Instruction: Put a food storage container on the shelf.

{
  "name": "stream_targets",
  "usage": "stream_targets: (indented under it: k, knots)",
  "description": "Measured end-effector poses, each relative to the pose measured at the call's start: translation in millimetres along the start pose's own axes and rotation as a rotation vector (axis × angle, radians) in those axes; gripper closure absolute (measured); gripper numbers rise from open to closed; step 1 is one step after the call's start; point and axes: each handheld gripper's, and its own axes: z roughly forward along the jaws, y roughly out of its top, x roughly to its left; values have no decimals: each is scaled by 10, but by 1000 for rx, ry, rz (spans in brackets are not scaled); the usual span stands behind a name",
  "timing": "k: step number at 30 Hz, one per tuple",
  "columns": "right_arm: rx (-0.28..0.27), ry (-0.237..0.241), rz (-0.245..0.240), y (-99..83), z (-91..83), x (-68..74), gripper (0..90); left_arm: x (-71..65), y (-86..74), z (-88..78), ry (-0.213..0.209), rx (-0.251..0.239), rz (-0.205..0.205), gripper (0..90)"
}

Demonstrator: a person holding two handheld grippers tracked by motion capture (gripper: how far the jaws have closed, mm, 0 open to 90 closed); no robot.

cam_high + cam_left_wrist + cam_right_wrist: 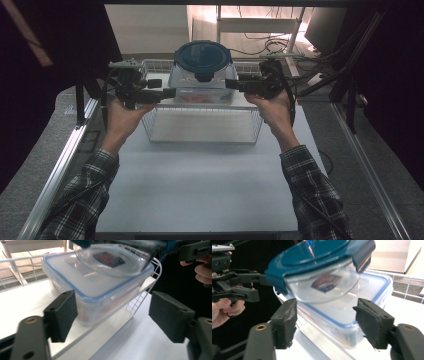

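I have a gripper in each hand, one on either side of the round glass bowl [202, 70] with the dark teal clip lid [202, 54]. The bowl sits on top of a rectangular lidded container [205, 92], which stands on the white shelf of the wire basket [200, 125] at twelve o'clock on the surface [200, 180].

My left gripper [167, 93] reaches in from nine o'clock of the bowl. In the left gripper view its jaws stand wide apart with nothing pressed between them; the container's corner [100, 295] lies beyond them and the bowl [112, 261] higher up. My right gripper [231, 84] comes in from three o'clock. In the right gripper view its jaws are spread as well, the bowl [324, 285] above and past them, untouched.

I judge this to be the approach or the let-go around the stacked bowl; I cannot tell which. The bowl looks tilted on the container lid, so any next grasp calls for both grippers level at the lid's rim, closing together from opposite sides to keep it from sliding off.
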Motion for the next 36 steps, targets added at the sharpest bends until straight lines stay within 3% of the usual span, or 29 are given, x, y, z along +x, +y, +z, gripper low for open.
stream_targets:
  k: [7, 11, 15, 18, 30, 36]
  knots:
    - [13, -14, -41, -158, -12, 55, 192, -86, -157, -44, -46, -24, 10, 203]
    - [15, -18, -66, -228, -38, 108, 147, -158, -228, -58, -89, -7, 26, 168]
    - [28, -17, -89, -300, -76, 174, 102, -291, -314, -44, -65, 38, 86, 123]
    - [38, -14, -119, -362, -96, 232, 77, -383, -384, -22, -56, 69, 106, 82]
    - [51, -3, -184, -580, -190, 384, 35, -559, -638, -51, -99, 65, 89, 44]
    - [83, -12, -252, -703, -218, 476, 14, -612, -745, -68, -98, 64, 92, 31]
